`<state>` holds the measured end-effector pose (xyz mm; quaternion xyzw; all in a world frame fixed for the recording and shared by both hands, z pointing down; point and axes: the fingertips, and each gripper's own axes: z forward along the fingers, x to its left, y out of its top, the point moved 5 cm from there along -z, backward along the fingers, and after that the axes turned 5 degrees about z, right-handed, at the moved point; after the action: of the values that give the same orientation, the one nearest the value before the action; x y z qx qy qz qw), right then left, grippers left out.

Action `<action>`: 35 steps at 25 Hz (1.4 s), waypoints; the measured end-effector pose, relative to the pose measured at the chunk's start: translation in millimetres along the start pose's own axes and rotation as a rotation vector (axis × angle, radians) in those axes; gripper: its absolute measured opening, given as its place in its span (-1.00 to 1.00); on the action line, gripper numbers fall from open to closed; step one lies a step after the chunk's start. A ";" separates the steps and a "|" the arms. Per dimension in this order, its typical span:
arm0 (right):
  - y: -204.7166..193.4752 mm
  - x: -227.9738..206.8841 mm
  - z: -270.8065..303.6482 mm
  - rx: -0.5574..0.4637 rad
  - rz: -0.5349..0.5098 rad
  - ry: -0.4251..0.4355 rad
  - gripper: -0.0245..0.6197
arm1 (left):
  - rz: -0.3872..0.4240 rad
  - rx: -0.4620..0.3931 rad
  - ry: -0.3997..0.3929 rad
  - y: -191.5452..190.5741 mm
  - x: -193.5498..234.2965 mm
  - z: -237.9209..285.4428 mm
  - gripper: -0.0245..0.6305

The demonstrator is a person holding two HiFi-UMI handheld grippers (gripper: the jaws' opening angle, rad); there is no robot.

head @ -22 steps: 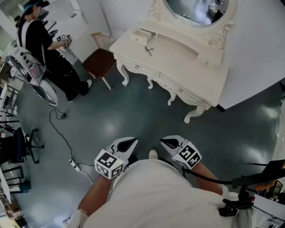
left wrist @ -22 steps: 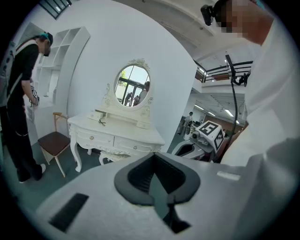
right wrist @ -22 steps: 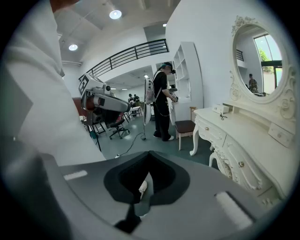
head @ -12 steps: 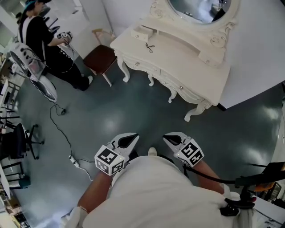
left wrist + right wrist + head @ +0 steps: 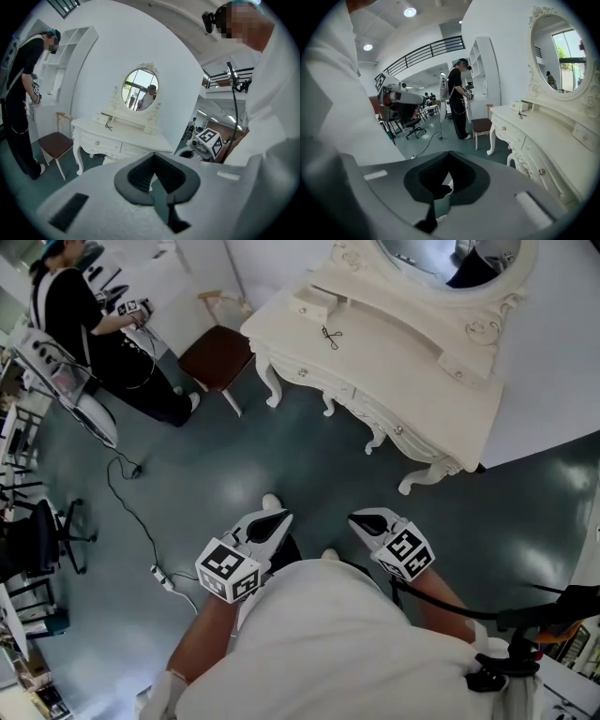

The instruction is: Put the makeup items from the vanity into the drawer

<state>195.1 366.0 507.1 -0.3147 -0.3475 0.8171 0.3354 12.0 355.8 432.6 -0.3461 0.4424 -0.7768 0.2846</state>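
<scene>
A white vanity (image 5: 403, 362) with an oval mirror stands at the upper right of the head view, a few steps away. A small dark wire-like makeup item (image 5: 330, 335) lies on its top, close to a little white box (image 5: 314, 306). The drawer fronts with their small knobs (image 5: 302, 371) are closed. My left gripper (image 5: 273, 520) and right gripper (image 5: 366, 518) hang side by side over the floor, close to my body, both shut and empty. The left gripper (image 5: 154, 157) faces the vanity (image 5: 117, 136) in its own view. In the right gripper view the right gripper (image 5: 449, 154) has the vanity (image 5: 543, 140) on its right.
A chair with a brown seat (image 5: 217, 357) stands left of the vanity. Beyond it a person in black (image 5: 84, 315) stands beside a standing fan (image 5: 66, 390). A cable with a power strip (image 5: 161, 577) lies across the dark floor at left, near an office chair (image 5: 37, 540).
I have stepped forward: a shoe now shows ahead of the left gripper and the vanity has slid down and to the right in the head view. Both grippers stay shut.
</scene>
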 end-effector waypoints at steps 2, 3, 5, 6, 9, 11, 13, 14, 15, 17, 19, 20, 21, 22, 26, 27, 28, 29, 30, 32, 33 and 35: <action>15.5 -11.6 20.3 0.000 0.018 -0.017 -0.92 | -0.004 -0.010 -0.015 6.4 30.3 1.5 -0.93; 24.7 -17.8 29.6 0.000 0.029 -0.030 -0.92 | -0.008 -0.013 -0.023 10.7 46.0 2.8 -0.93; 48.9 -32.7 49.0 -0.005 0.042 -0.064 -0.92 | -0.006 -0.017 -0.037 25.3 79.9 6.2 -0.93; 63.1 -41.0 60.6 -0.008 0.040 -0.079 -0.92 | 0.002 -0.022 -0.042 35.3 97.6 7.3 -0.93; 100.6 -65.9 97.7 -0.005 0.036 -0.120 -0.77 | 0.027 -0.043 -0.069 59.8 148.7 6.2 -0.93; 122.8 -82.1 120.4 -0.006 0.046 -0.160 -0.77 | 0.027 -0.049 -0.094 69.8 182.3 3.9 -0.93; 145.3 -96.0 142.2 -0.011 0.049 -0.197 -0.77 | 0.034 -0.047 -0.114 78.5 213.4 -0.8 -0.93; 155.7 -103.0 152.4 -0.013 0.047 -0.214 -0.77 | 0.040 -0.045 -0.122 81.9 227.9 -2.9 -0.91; 165.1 -111.1 162.1 -0.013 0.044 -0.231 -0.76 | 0.046 -0.041 -0.126 84.2 242.3 -4.0 -0.90; 180.5 -130.0 178.6 -0.013 0.046 -0.268 -0.74 | 0.050 -0.032 -0.126 87.3 269.3 -3.1 -0.90; 192.7 -150.8 189.8 -0.010 0.058 -0.305 -0.73 | 0.040 -0.033 -0.131 92.1 288.9 -0.6 -0.90; 199.0 -163.0 193.9 -0.009 0.064 -0.324 -0.72 | 0.035 -0.035 -0.136 95.7 296.8 1.7 -0.90; 205.4 -177.0 197.7 -0.008 0.068 -0.346 -0.72 | 0.031 -0.037 -0.140 99.6 304.8 4.8 -0.90; 211.6 -192.7 201.8 -0.006 0.070 -0.368 -0.72 | 0.026 -0.036 -0.141 103.3 313.2 8.6 -0.92; 235.5 -263.5 222.3 0.012 0.072 -0.436 -0.69 | 0.008 -0.026 -0.107 122.6 351.4 26.3 -0.93; 242.0 -282.9 227.2 0.014 0.066 -0.452 -0.68 | 0.012 -0.024 -0.096 129.2 361.5 31.6 -0.93; 248.1 -302.5 231.8 0.016 0.060 -0.468 -0.68 | 0.016 -0.022 -0.085 135.8 370.9 37.4 -0.93; 253.4 -321.8 236.7 0.020 0.056 -0.480 -0.67 | 0.017 -0.019 -0.074 142.0 379.3 43.3 -0.93; 257.8 -340.7 242.0 0.026 0.053 -0.490 -0.65 | 0.016 -0.015 -0.063 148.1 386.8 49.4 -0.93; 264.9 -376.6 253.7 0.045 0.050 -0.504 -0.63 | 0.020 -0.004 -0.042 162.4 399.9 62.2 -0.93; 267.9 -393.4 259.1 0.055 0.051 -0.510 -0.61 | 0.025 0.002 -0.031 170.3 405.8 68.9 -0.93; 273.2 -425.4 268.7 0.072 0.056 -0.521 -0.60 | 0.029 0.007 -0.008 186.1 418.3 83.5 -0.93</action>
<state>149.7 -201.9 564.6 -0.0909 -0.3838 0.8915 0.2229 -147.1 -81.3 418.4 -0.3418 0.4435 -0.7728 0.2988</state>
